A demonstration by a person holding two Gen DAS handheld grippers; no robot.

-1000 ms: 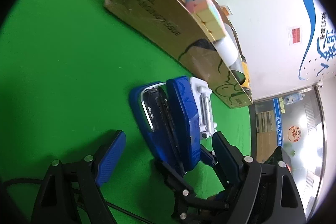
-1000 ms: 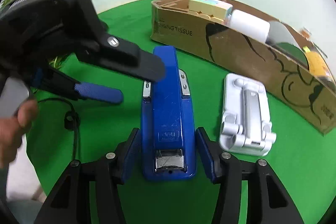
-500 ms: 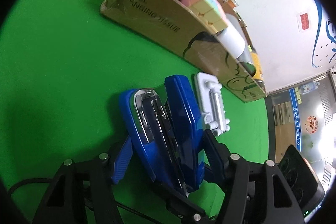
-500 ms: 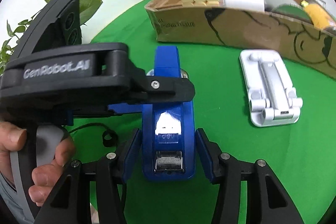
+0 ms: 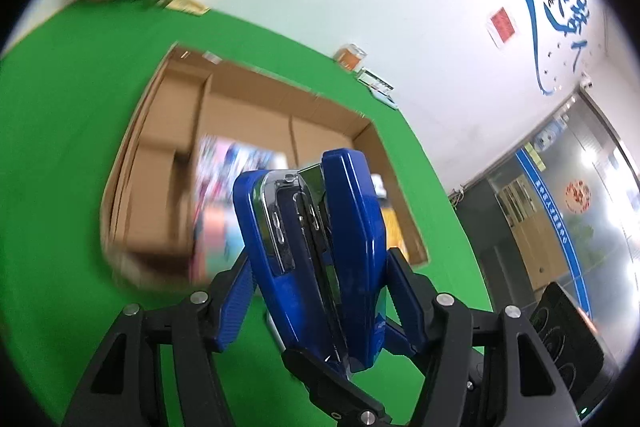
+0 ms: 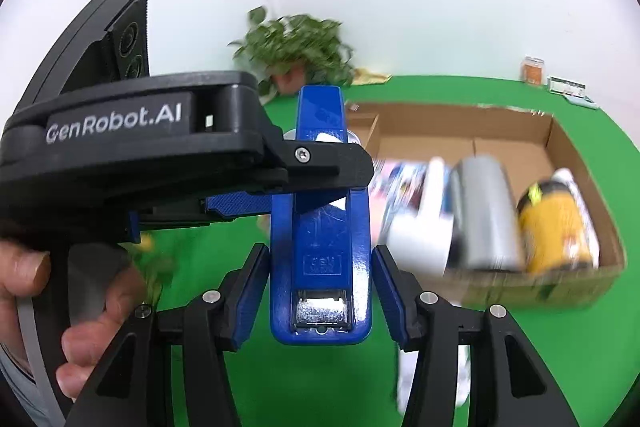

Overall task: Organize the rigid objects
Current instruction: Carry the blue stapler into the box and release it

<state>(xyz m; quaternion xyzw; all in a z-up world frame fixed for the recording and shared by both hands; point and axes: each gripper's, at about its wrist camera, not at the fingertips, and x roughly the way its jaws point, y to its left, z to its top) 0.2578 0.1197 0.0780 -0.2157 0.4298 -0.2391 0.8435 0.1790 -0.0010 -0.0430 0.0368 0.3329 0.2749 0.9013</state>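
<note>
A blue stapler hangs in the air, held at both ends. My left gripper is shut on it side-on, blue pads against its top and base. In the right wrist view the stapler points away from me, and my right gripper is shut on its near end. The left tool's black housing reaches in from the left and crosses the stapler's far half, with a hand on its handle. Beyond lies the open cardboard box, blurred.
The box holds a white roll, a grey cylinder, a yellow can and smaller cartons. A white phone stand lies on the green table. A potted plant and an orange jar stand at the far edge.
The left jaws closed from wide onto the stapler. Both grippers then rose and rolled with it, lifting it off the table, so the box is now seen from above.
</note>
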